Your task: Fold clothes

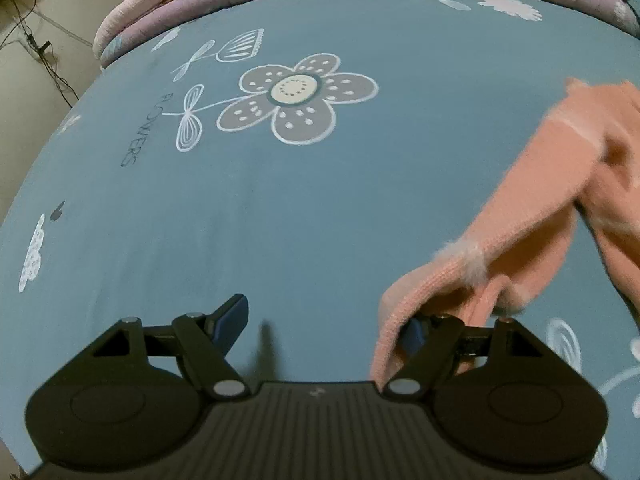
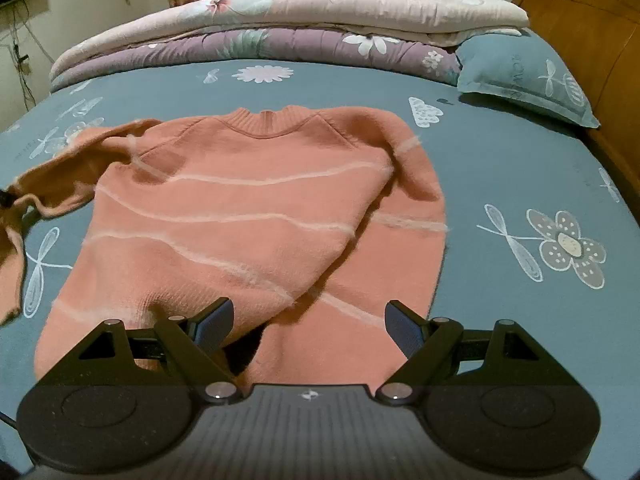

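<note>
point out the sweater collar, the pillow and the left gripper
sweater collar (image 2: 267,121), right wrist view, on the ribbed neckband
pillow (image 2: 520,74), right wrist view, on its teal top face
left gripper (image 1: 326,328), left wrist view, midway between its open fingertips

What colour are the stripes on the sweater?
Pale whitish-pink fuzzy stripes on the salmon sweater, clearest in the right wrist view.
</note>
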A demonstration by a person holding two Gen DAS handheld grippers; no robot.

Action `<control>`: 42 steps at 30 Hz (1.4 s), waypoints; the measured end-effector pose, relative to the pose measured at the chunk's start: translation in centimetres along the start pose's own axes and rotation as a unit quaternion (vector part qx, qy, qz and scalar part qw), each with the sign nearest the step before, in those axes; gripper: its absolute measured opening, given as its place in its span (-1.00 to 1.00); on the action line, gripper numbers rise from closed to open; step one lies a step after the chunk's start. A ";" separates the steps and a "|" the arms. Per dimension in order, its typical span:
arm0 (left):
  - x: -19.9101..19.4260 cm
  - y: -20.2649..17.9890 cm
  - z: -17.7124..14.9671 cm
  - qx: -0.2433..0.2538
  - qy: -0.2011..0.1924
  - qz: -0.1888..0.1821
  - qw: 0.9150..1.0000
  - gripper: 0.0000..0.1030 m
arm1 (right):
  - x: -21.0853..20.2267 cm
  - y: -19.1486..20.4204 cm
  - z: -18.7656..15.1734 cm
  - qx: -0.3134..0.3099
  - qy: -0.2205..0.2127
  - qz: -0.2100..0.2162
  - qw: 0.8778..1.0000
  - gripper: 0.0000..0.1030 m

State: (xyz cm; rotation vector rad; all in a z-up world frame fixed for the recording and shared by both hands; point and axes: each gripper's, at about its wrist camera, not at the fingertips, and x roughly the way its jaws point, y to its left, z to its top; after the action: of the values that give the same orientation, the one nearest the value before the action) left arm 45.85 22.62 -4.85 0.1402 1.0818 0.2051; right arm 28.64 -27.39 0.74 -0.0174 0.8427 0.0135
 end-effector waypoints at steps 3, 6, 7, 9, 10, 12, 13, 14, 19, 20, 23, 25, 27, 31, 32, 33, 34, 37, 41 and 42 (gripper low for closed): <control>1.2 1.1 1.2 -0.013 0.006 -0.006 1.000 0.52 | 0.0 -0.1 -0.1 0.001 0.004 -0.005 1.000 0.69; 1.4 1.5 1.5 -0.018 0.006 -0.003 1.000 0.52 | 0.1 -0.1 -0.1 0.002 0.007 -0.009 1.000 0.69; 1.4 1.6 1.5 -0.019 0.007 -0.002 1.000 0.52 | 0.1 -0.1 -0.1 0.003 0.008 -0.009 1.000 0.69; 1.5 1.9 1.7 -0.022 0.007 0.000 1.000 0.52 | 0.2 -0.1 0.0 0.004 0.009 -0.010 1.000 0.69; 1.6 2.0 1.8 -0.023 0.007 0.001 1.000 0.52 | 0.2 -0.1 0.0 0.004 0.009 -0.009 1.000 0.69; 1.7 2.3 1.9 -0.026 0.007 0.003 1.000 0.52 | 0.4 -0.1 0.1 0.003 0.011 -0.007 1.000 0.69; 1.8 2.4 2.0 -0.028 0.007 0.004 1.000 0.52 | 0.6 -0.1 0.2 0.003 0.011 -0.006 1.000 0.69; 1.8 2.5 2.1 -0.029 0.008 0.006 1.000 0.52 | 0.7 -0.1 0.2 0.002 0.011 -0.004 1.000 0.69; 1.0 2.7 1.4 -0.028 0.006 0.008 1.000 0.49 | 1.3 -0.1 0.5 -0.002 0.011 0.007 1.000 0.69; 0.5 2.6 0.8 -0.026 0.004 0.007 1.000 0.49 | 1.3 -0.1 0.6 -0.003 0.010 0.009 1.000 0.69; -2.0 1.4 -1.2 -0.028 -0.012 -0.007 1.000 0.49 | 1.6 -0.1 0.9 -0.007 0.009 0.015 1.000 0.69; -4.2 0.1 -2.8 -0.025 -0.036 -0.026 0.999 0.51 | 1.8 -0.1 1.0 -0.008 0.009 0.018 1.000 0.69; -5.5 -1.3 -3.8 -0.011 -0.051 -0.062 0.997 0.56 | 2.1 -0.1 1.1 -0.009 0.011 0.022 1.000 0.70; -5.9 -3.3 -4.7 0.003 -0.052 -0.094 0.994 0.56 | 2.6 0.0 1.5 -0.013 0.014 0.026 0.999 0.69; -5.7 -3.7 -4.8 0.007 -0.049 -0.104 0.993 0.56 | 2.6 0.1 1.5 -0.014 0.013 0.028 0.999 0.70; -5.6 -4.1 -4.9 0.010 -0.047 -0.115 0.992 0.56 | 2.5 0.1 1.5 -0.015 0.012 0.029 0.999 0.70; -5.2 -4.6 -4.9 0.016 -0.043 -0.114 0.992 0.56 | 2.5 0.2 1.5 -0.016 0.011 0.030 0.999 0.70; -3.4 -5.6 -4.9 0.026 -0.028 -0.098 0.994 0.56 | 2.4 0.2 1.4 -0.013 0.010 0.031 0.999 0.70; -1.6 -5.3 -5.2 0.014 -0.012 -0.095 0.995 0.59 | 2.1 0.1 1.1 -0.009 0.011 0.027 1.000 0.70; -1.3 -4.9 -5.2 0.009 -0.014 -0.099 0.995 0.60 | 2.1 0.0 1.0 -0.008 0.011 0.025 1.000 0.70</control>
State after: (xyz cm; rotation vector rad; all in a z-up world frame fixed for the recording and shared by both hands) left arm 41.14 17.60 -7.13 0.0506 1.0616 0.0147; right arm 30.78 -27.35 -0.12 -0.0109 0.8657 0.0676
